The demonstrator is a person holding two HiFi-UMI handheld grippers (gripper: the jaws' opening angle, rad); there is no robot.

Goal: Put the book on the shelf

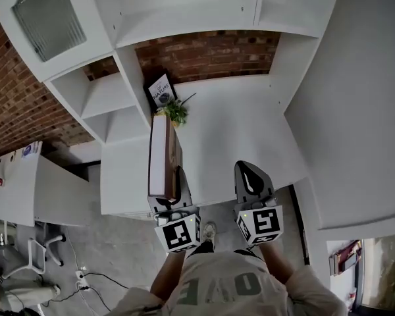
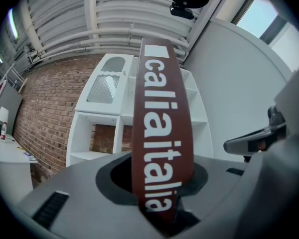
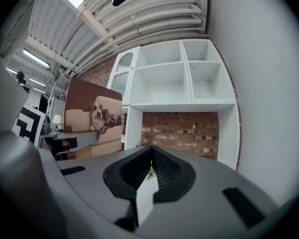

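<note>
One brown hardback book [image 1: 163, 153] stands gripped in the left claw [image 1: 176, 188] over the white worktop [image 1: 237, 130], its near end hidden there. The second, right claw [image 1: 251, 176] is clenched on nothing.

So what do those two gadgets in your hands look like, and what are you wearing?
The left gripper and right gripper are matching grey bodies with black ribbed inner pads. Each carries a white cube with black square markers. The person wears a light T-shirt with large lettering.
</note>
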